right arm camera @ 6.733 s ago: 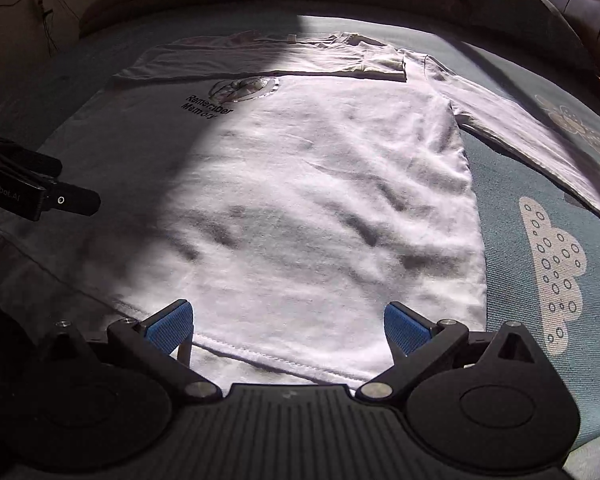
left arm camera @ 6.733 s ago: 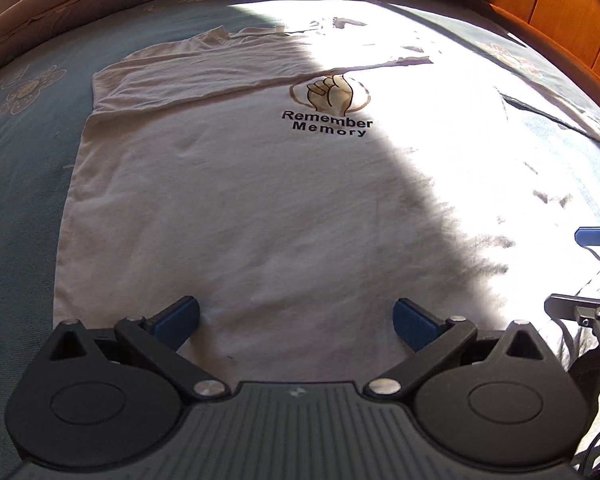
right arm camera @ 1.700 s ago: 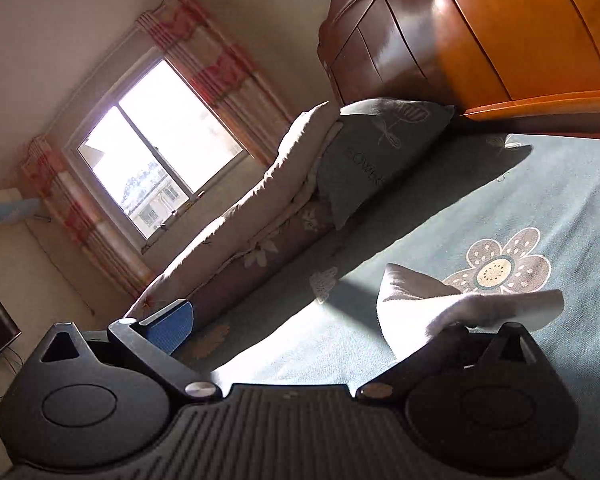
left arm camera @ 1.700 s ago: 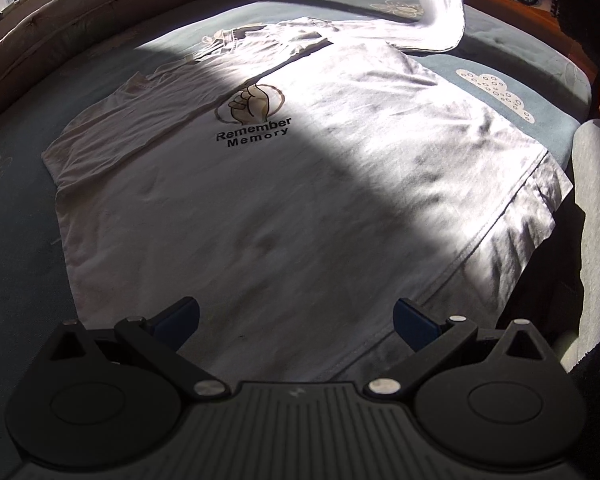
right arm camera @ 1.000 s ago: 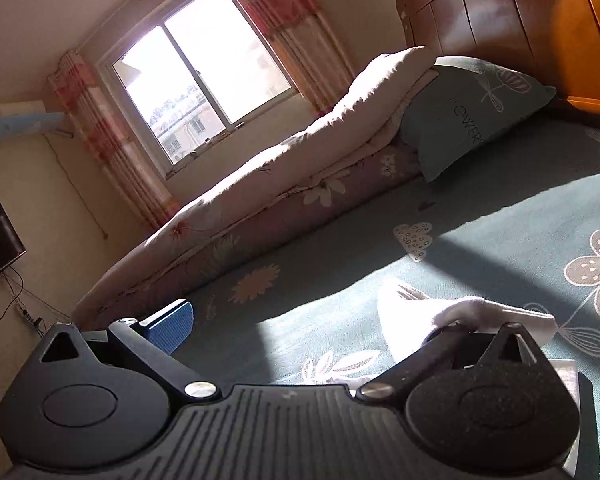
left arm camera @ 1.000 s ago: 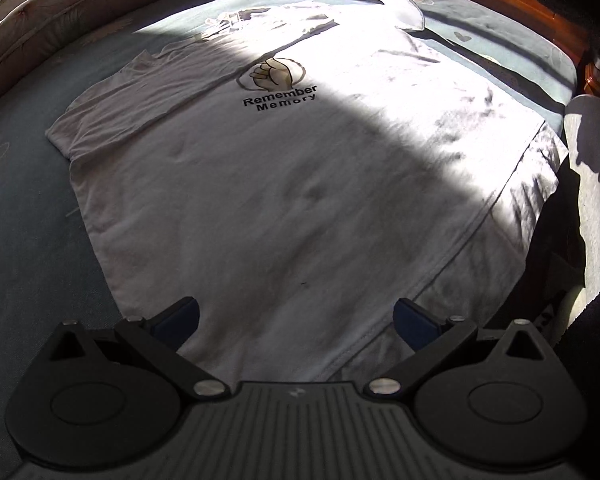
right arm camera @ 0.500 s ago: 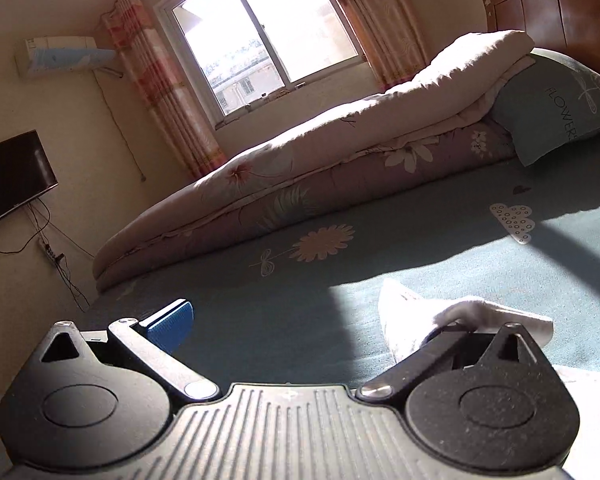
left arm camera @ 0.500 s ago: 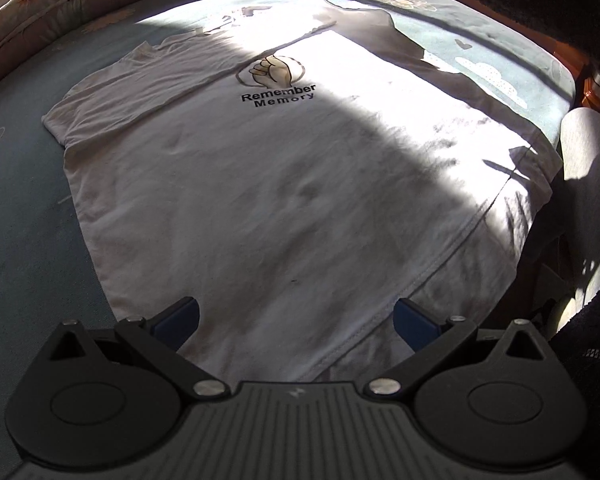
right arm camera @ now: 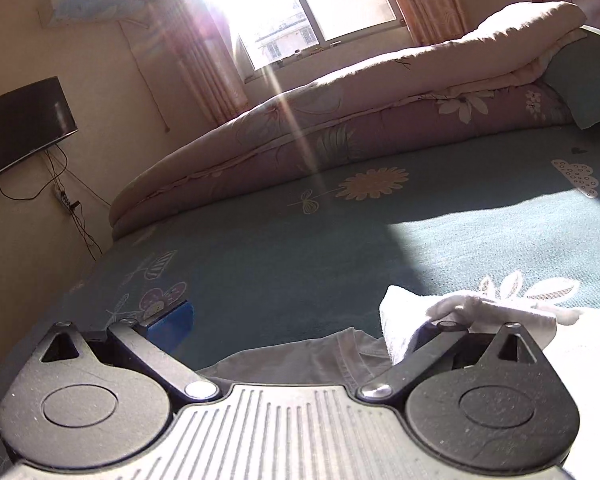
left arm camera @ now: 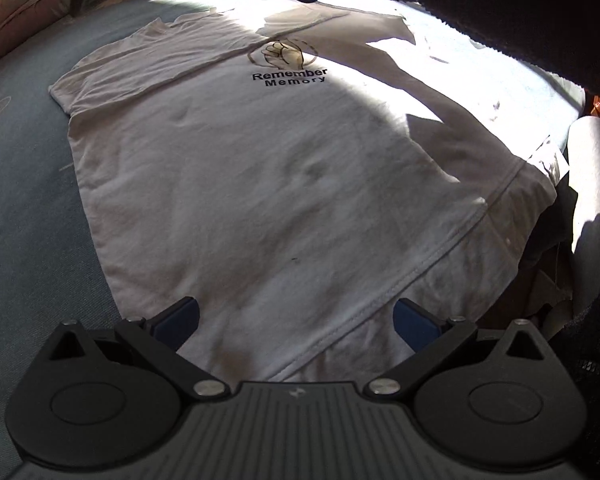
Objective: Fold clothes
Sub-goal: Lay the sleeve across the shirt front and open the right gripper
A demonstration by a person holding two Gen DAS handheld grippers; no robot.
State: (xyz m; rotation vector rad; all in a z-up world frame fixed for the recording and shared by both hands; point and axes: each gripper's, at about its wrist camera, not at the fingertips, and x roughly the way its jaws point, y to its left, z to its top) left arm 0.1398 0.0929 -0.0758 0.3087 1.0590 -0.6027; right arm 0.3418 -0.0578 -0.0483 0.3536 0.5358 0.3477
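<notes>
Our left claw [left arm camera: 296,322] hangs spread over the white shirt [left arm camera: 268,184] near its hem, free to pin it. Our right claw [right arm camera: 288,328] looks spread, yet the sleeve [right arm camera: 460,312] drapes one finger, carried inward to fold; whether it truly grips, we cannot tell.

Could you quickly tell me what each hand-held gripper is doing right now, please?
Left hand-held gripper: open, holding nothing, above the shirt hem.
Right hand-held gripper: white sleeve draped over one finger; closure unclear.
</notes>
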